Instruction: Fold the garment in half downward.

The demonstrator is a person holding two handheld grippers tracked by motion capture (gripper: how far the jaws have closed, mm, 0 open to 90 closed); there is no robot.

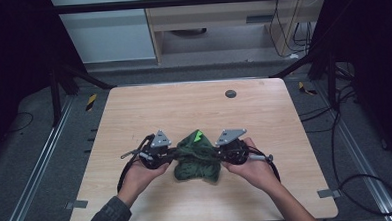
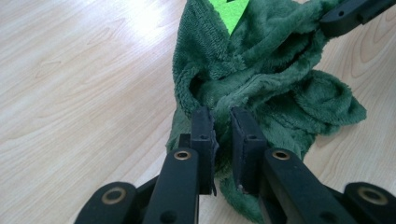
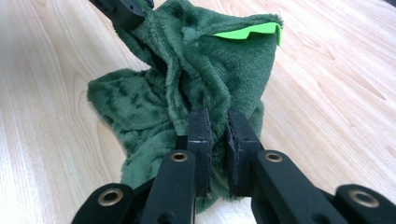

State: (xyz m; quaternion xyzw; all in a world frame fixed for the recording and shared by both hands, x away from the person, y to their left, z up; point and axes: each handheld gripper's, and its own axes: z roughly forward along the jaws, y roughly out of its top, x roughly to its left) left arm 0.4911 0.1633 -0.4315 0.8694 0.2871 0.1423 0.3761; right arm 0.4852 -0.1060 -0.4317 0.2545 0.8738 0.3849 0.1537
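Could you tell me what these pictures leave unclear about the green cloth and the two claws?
- Green cloth: its bunched folds hide its full shape in every view.
- Neon green tag: cut off by the left gripper view's top edge.
- Left claw, right claw: folds cover the pinched edge.

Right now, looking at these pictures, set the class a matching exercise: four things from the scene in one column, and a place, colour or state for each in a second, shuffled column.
Column A
1. green cloth
2. label
3. left gripper
4. round insert

Column B
a. bright lime green
b. dark disc near the table's far edge
c. bunched up between the two hands
d. fingers closed on a fold of fabric

Pairs: 1-c, 2-a, 3-d, 4-b
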